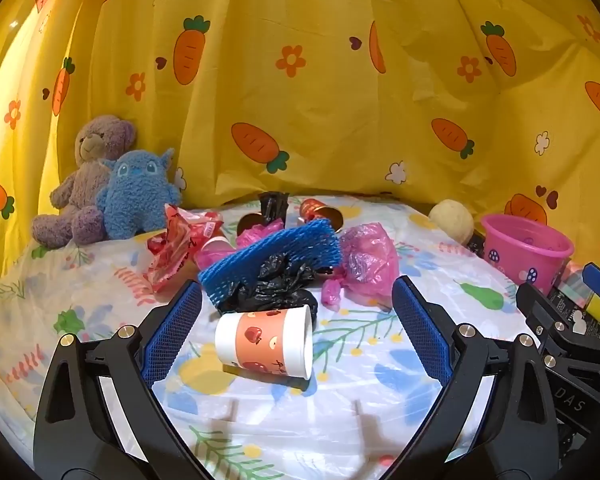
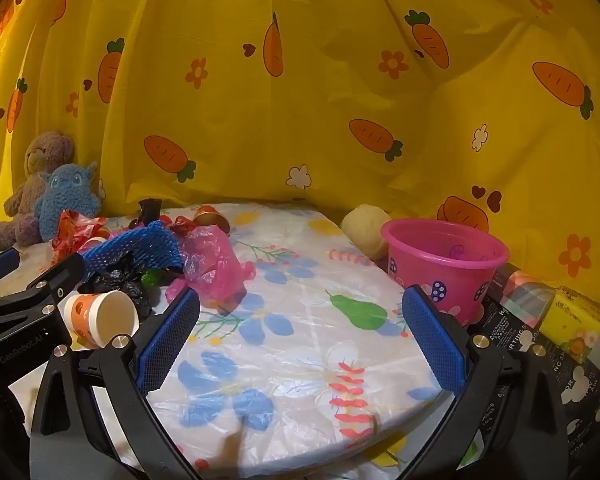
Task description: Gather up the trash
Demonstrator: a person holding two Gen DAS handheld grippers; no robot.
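Observation:
A paper cup [image 1: 266, 342] with apple print lies on its side between my left gripper's [image 1: 296, 292] open fingers; it also shows in the right wrist view [image 2: 100, 316]. Behind it lie a black bag [image 1: 274, 286], blue foam net [image 1: 272, 250], pink bag [image 1: 366, 260], red wrapper [image 1: 174, 244] and copper capsules [image 1: 320, 212]. A pink bucket [image 2: 444, 264] stands at the right, just beyond my right gripper [image 2: 300, 304], which is open and empty over the floral cloth.
Two plush toys [image 1: 108, 184] sit at the back left against the yellow carrot curtain [image 1: 320, 80]. A cream ball [image 2: 366, 230] lies behind the bucket. Dark printed boxes and a yellow pack [image 2: 572, 316] lie off the table's right edge.

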